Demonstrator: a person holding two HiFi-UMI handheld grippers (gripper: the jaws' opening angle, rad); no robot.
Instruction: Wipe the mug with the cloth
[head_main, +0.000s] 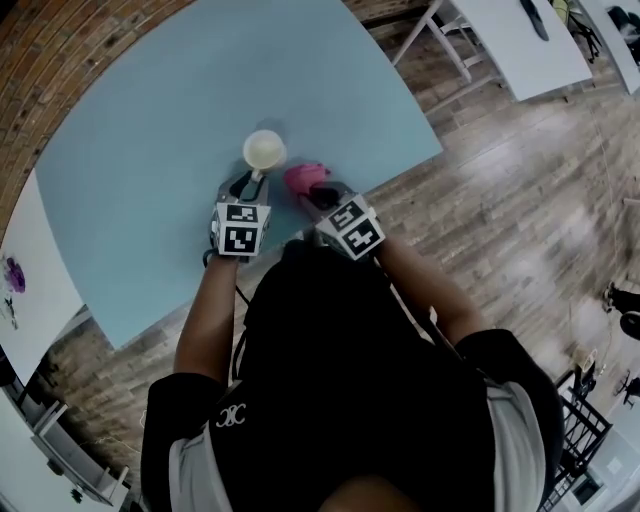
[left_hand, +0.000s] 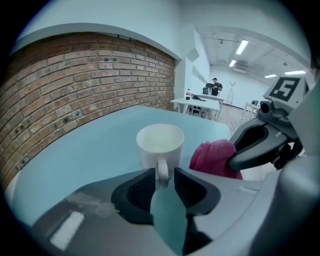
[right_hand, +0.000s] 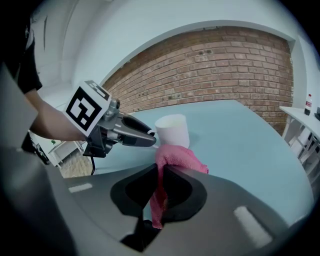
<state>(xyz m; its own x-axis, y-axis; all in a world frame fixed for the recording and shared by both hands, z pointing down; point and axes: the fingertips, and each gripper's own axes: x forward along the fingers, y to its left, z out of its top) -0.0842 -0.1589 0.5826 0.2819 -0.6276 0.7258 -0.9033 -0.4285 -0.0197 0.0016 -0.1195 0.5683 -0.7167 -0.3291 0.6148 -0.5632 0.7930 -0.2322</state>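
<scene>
A cream mug (head_main: 265, 150) stands upright on the light blue table (head_main: 140, 170), its handle turned toward me. My left gripper (head_main: 254, 181) is right behind it. In the left gripper view the mug's handle (left_hand: 162, 170) sits between the tips of my left gripper (left_hand: 163, 176), and the pads stand slightly apart around it. My right gripper (head_main: 316, 193) is shut on a pink cloth (head_main: 303, 178), which bunches on the table just right of the mug. In the right gripper view the cloth (right_hand: 175, 159) hangs down between the shut jaws, with the mug (right_hand: 172, 131) behind it.
A red brick wall (left_hand: 75, 85) runs along the table's far side. White tables (head_main: 520, 40) stand on the wood floor to the right, another white surface (head_main: 30, 270) at the left. The table's near edge is close under my hands.
</scene>
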